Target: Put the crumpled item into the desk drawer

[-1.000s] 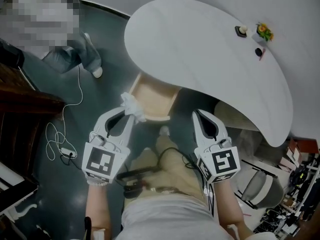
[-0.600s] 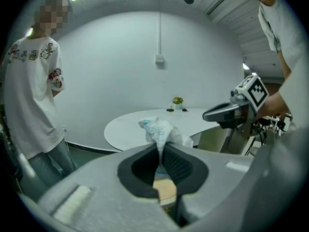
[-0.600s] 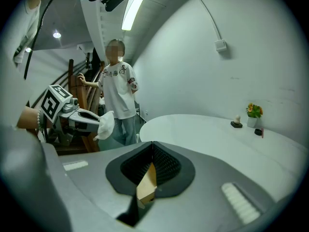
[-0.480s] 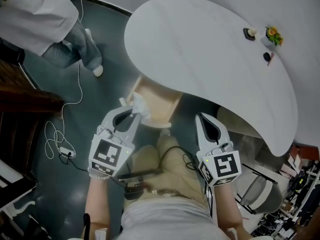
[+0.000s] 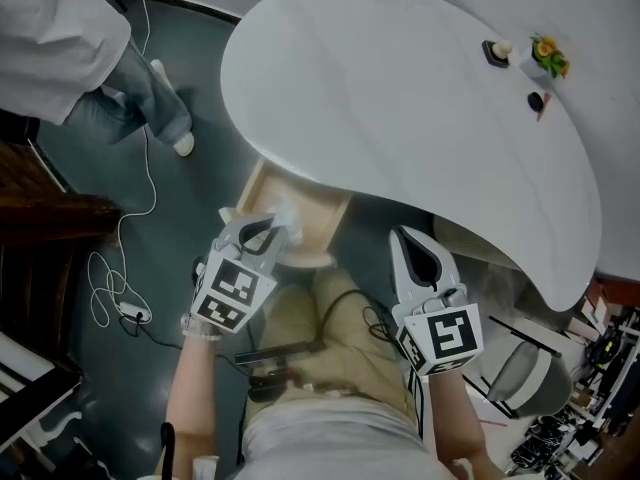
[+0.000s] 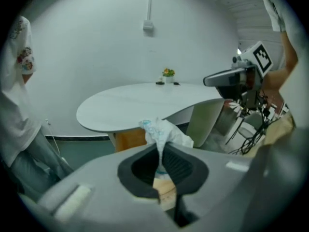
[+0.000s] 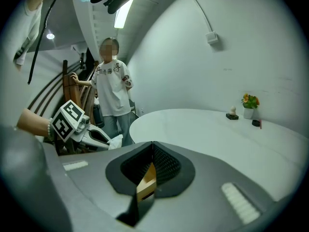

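Observation:
My left gripper (image 5: 268, 230) is shut on a crumpled white tissue (image 5: 284, 217), which sticks out past its tips (image 6: 161, 131). It hovers over the near left part of the open wooden drawer (image 5: 312, 211) under the white desk (image 5: 400, 98). In the left gripper view the drawer (image 6: 129, 139) shows just behind the tissue. My right gripper (image 5: 414, 242) hangs to the right of the drawer, over the person's lap, jaws shut and empty (image 7: 152, 147). The right gripper view shows the left gripper (image 7: 91, 135) and the tissue (image 7: 115, 141) at lower left.
A small plant (image 5: 549, 56) and two small dark items (image 5: 494, 50) sit at the desk's far right. A person (image 5: 75, 43) stands at the upper left. A white cable (image 5: 125, 268) trails on the floor at left. A chair (image 5: 520, 373) stands at lower right.
My left gripper has carried the tissue forward from in front of the drawer to over its near edge. The right gripper has barely moved.

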